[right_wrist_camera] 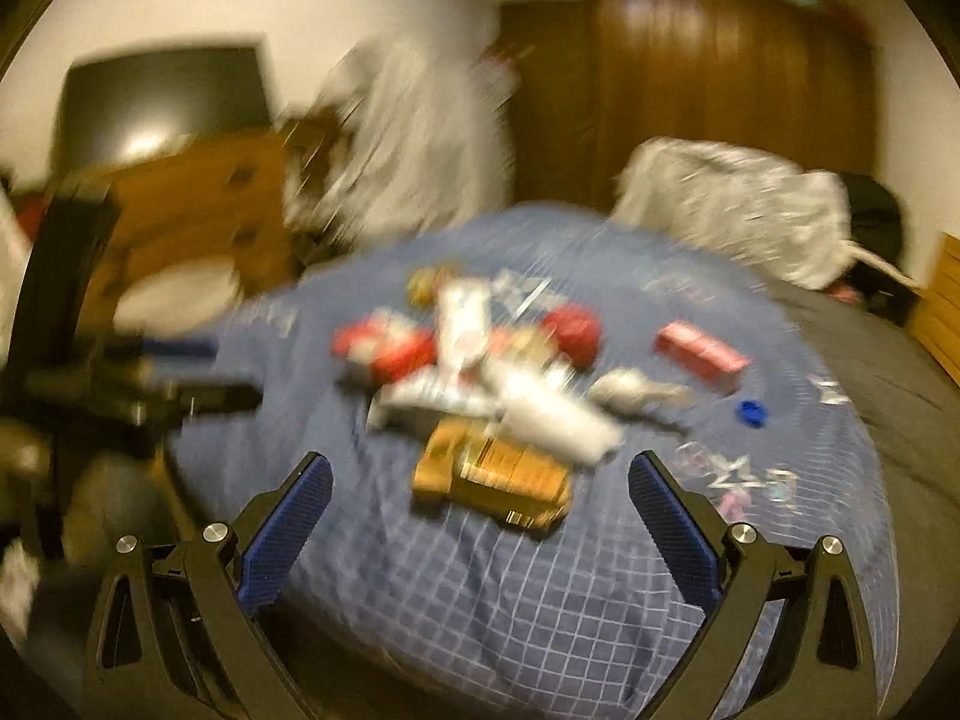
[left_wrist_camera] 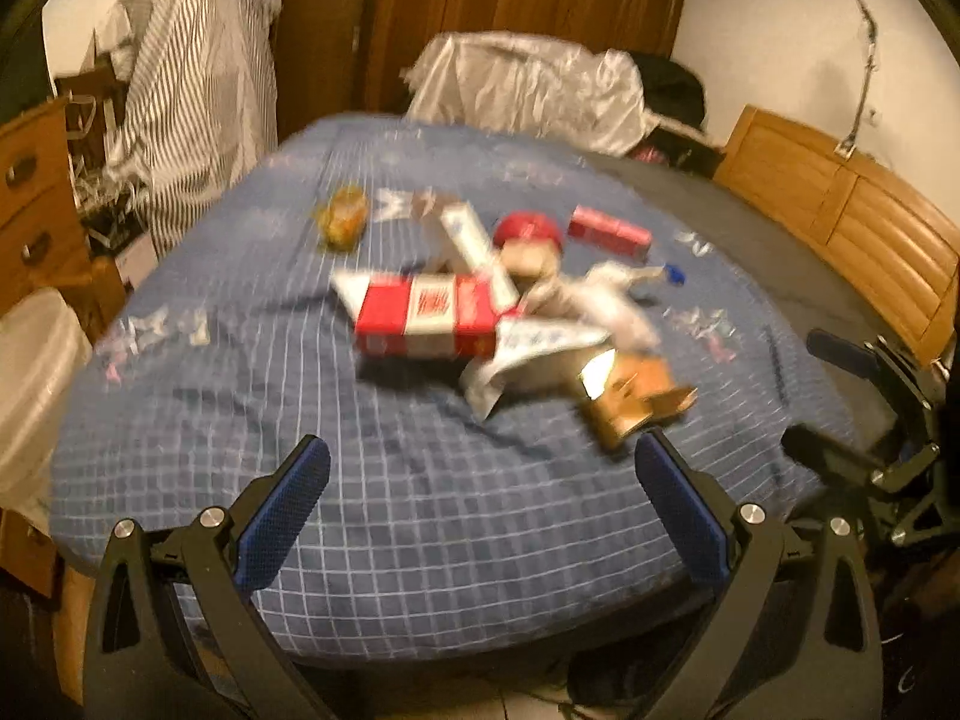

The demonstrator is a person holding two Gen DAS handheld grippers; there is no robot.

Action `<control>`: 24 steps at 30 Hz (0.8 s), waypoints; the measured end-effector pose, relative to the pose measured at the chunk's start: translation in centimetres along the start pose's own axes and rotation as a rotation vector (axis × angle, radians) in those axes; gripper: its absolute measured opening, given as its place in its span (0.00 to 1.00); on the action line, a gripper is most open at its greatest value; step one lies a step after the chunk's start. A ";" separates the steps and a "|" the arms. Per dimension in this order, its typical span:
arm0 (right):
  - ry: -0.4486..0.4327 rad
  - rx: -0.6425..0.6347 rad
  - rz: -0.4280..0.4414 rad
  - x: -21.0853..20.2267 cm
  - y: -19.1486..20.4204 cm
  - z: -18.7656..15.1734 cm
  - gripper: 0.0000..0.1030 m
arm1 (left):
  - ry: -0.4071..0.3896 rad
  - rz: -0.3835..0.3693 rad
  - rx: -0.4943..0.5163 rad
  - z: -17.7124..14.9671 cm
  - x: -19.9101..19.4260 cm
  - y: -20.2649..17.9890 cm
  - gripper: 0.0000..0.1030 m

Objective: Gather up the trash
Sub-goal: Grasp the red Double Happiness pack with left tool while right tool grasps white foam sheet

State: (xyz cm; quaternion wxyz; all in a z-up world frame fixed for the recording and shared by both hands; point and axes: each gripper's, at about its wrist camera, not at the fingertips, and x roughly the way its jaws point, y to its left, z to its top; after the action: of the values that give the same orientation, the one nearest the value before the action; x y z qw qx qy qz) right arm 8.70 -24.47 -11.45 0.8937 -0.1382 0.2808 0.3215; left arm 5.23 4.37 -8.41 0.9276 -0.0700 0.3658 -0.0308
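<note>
Hovering: left gripper [left_wrist_camera: 480, 462] jaws wide, empty, over blue bedspread [left_wrist_camera: 420, 510].
R side: right gripper [right_wrist_camera: 480, 480] wide, empty.
Trash: red-white box [left_wrist_camera: 426, 315], brown carton [right_wrist_camera: 498, 471] mid-bed.

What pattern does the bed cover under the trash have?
The bed cover is blue with a grid of thin white lines, clearest in the left wrist view.

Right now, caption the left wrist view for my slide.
Open left tongs face trash pile on blue checked bedspread.
</note>
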 end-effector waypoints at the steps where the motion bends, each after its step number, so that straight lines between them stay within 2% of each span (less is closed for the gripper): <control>1: 0.040 -0.037 0.018 1.4 -0.2 -0.2 0.91 | 0.025 -0.007 -0.005 -0.2 0.8 0.4 0.95; 3: 0.077 -0.075 0.027 3.6 -0.9 -0.5 0.86 | 0.083 -0.043 -0.003 -0.7 2.6 1.1 0.95; 6: 0.129 -0.174 0.039 6.4 -1.8 -0.3 0.79 | 0.139 -0.048 0.013 -1.3 4.5 1.9 0.95; 11: 0.228 -0.303 0.099 11.1 -2.4 0.1 0.78 | 0.174 -0.053 0.021 -1.1 6.4 2.7 0.95; 13: 0.234 -0.321 0.117 12.3 -2.3 0.5 0.78 | 0.180 -0.061 0.040 -0.6 6.8 2.6 0.95; 17: 0.232 -0.319 0.146 14.2 -2.1 0.9 0.78 | 0.175 -0.080 0.041 0.9 7.6 3.4 0.95; 20: 0.231 -0.274 0.158 15.0 -2.2 0.9 0.78 | 0.140 -0.075 0.037 2.8 7.9 4.3 0.95; 22: 0.225 -0.229 0.164 14.5 -2.1 0.9 0.66 | 0.097 -0.060 0.085 4.3 7.7 4.7 0.95; 24: 0.223 -0.176 0.160 13.9 -1.8 0.8 0.62 | 0.055 -0.061 0.125 6.2 7.7 5.3 0.95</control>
State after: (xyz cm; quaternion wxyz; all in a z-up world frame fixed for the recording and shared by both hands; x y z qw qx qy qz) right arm 19.02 -18.64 -18.89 0.8131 -0.2278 0.3589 0.3976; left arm 15.10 9.44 -9.96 0.9184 -0.0222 0.3860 -0.0838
